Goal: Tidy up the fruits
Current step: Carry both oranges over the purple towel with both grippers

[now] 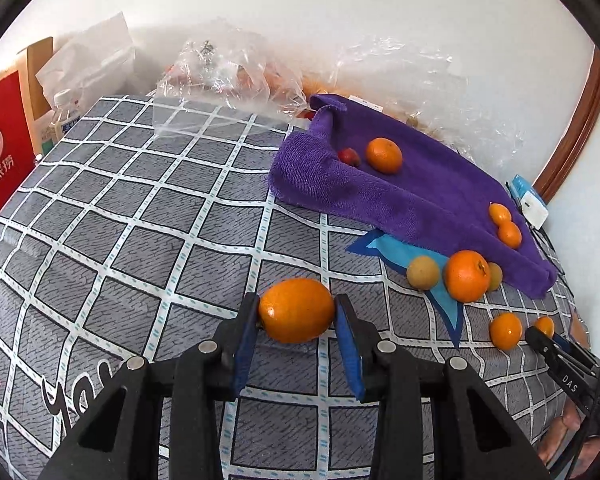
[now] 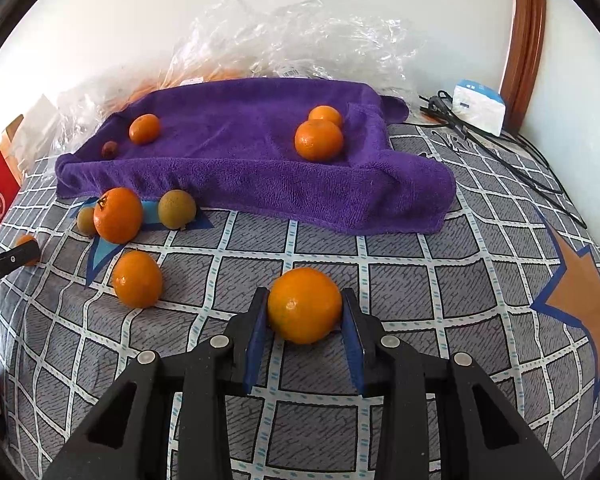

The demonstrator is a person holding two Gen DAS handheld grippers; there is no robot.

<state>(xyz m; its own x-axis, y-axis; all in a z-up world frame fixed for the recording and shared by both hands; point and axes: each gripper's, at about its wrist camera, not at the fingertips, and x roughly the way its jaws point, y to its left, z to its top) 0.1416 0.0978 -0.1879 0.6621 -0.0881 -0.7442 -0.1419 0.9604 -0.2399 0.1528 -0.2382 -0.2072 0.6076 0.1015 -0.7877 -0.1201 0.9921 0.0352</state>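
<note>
Left wrist view has the left gripper (image 1: pixel 296 312) clamped on an oval orange (image 1: pixel 296 310), blue pads touching both sides, over the checked cloth (image 1: pixel 140 208). At two o'clock lies a purple towel (image 1: pixel 420 184) carrying a mandarin (image 1: pixel 384 155) and a small red fruit (image 1: pixel 349 156), perhaps a date. Right wrist view has the right gripper (image 2: pixel 305 314) closed on a round orange (image 2: pixel 305 305). At ten o'clock sits a loose orange (image 2: pixel 137 279); at twelve o'clock, two oranges (image 2: pixel 319 139) rest on the towel.
</note>
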